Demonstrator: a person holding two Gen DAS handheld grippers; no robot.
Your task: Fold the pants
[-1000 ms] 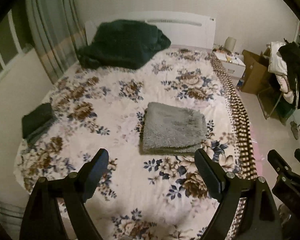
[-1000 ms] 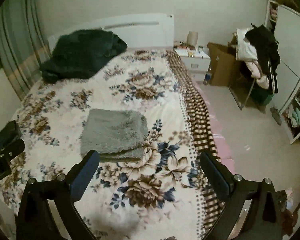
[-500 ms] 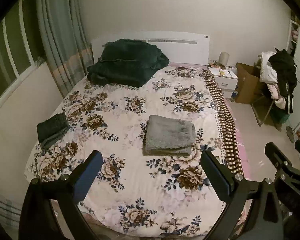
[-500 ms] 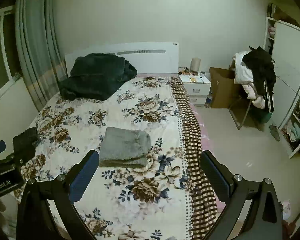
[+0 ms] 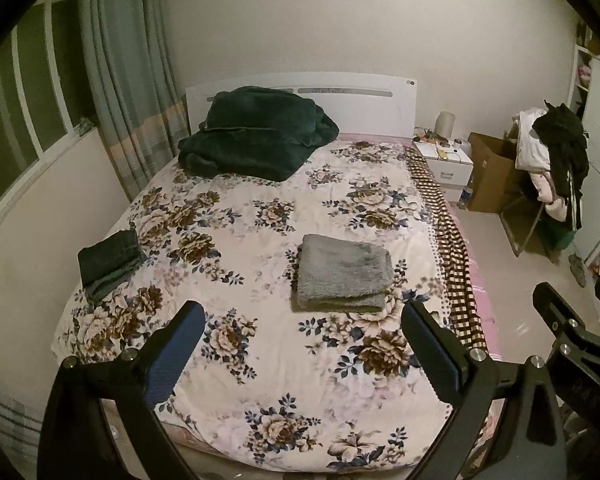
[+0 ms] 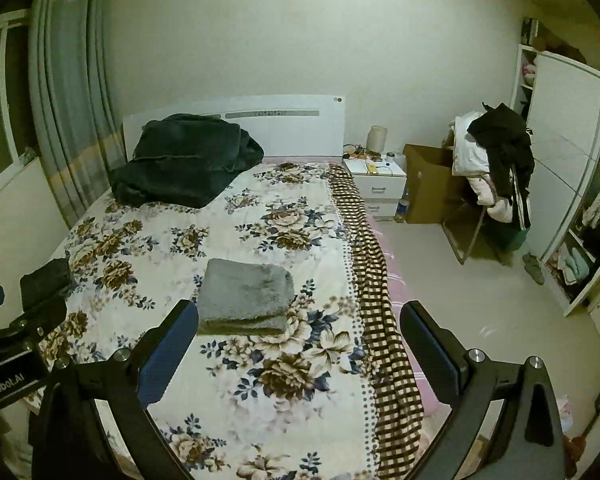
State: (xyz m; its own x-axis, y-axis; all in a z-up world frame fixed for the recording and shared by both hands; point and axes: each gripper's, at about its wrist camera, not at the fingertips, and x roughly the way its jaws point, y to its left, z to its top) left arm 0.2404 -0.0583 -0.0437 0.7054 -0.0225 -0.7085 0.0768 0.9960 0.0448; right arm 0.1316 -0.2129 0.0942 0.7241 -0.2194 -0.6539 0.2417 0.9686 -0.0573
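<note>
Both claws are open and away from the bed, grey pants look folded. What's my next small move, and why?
Probably none on the grey pants: they lie as a neat folded stack on the floral bedspread. The left claw and right claw are both open and hold nothing. I would keep both clear of the stack, so nothing disturbs the fold.

Dim, yellowish; heavy fisheye vignette

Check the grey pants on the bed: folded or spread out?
Folded. The grey pants lie as a compact rectangle on the floral bedspread, stacked layers visible at the near edge; neither gripper touches them.
</note>
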